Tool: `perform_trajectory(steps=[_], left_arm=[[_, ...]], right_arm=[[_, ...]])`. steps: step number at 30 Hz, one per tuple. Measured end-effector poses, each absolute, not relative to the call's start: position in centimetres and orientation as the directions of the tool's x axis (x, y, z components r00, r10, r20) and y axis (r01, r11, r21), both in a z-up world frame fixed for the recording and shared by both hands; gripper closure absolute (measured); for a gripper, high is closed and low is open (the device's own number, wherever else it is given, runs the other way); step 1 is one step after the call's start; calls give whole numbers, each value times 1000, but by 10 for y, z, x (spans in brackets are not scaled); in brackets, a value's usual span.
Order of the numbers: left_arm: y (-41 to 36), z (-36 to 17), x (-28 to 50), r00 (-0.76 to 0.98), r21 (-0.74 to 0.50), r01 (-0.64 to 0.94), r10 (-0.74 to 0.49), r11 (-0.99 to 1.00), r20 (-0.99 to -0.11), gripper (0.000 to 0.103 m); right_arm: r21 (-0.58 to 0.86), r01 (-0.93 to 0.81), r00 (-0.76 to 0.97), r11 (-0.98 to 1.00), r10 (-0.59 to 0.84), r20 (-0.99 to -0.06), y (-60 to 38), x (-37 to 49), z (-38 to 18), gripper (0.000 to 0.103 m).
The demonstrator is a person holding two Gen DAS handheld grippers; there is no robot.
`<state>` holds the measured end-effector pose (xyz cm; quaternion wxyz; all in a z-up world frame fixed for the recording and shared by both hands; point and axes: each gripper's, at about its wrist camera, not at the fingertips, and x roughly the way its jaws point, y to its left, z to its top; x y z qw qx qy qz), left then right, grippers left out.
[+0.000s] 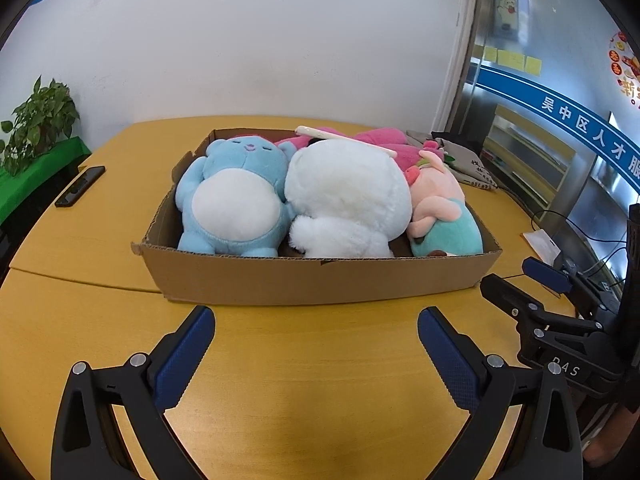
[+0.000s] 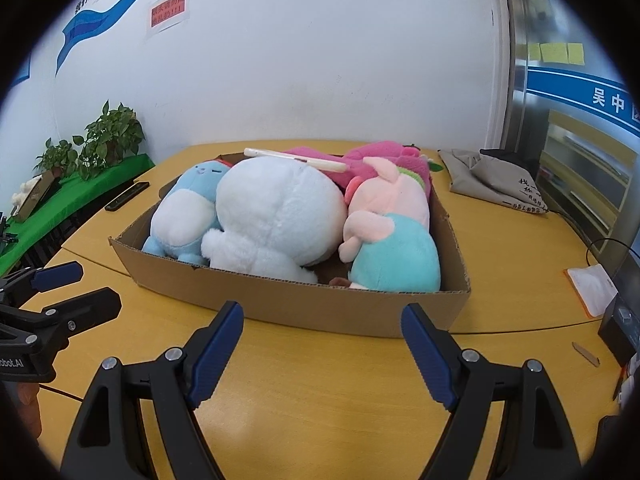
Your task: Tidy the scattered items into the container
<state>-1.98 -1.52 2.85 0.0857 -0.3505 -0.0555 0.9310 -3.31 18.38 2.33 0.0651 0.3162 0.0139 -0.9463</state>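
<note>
Left wrist view shows the left gripper (image 1: 316,324) with fingers spread apart over bare yellow table (image 1: 320,380), holding nothing; the right gripper (image 2: 322,320) is likewise wide apart and empty. Just beyond both sits the cardboard box (image 1: 320,280), holding a blue plush (image 1: 232,204), a white plush (image 1: 348,200), a pink-and-teal plush (image 1: 444,220) and a magenta plush (image 2: 380,156). A black phone (image 1: 80,186) lies left of the box.
</note>
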Motion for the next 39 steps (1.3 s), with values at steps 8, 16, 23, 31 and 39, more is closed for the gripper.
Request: perform_trajectory(steps=[8,16,23,31,39], left_arm=[[-23,20,-25,-741,-162,-73,162,-984,-651,0],[-21,15,-27,-733,-132,-87,153,-987,-662,0],[-17,15,-23,-732,-127,-99,159,-987,-663,0],[-12,14,-18,-730,-122,-112,165,-986,-664,0],[-11,14,-16,-730,-114,-113,161,-987,-664,0]], right_arm=[[-4,109,-794,-994,-85,-602,182,-34,22,22],[-19,89,-801,-996,-60,-595,180,-33,19,22],[-14,87,-796,-996,-61,-603,180,-30,14,22],[-4,85,-789,-996,-65,-610,181,-25,13,22],[-1,83,-790,-997,-65,-609,181,-23,14,22]])
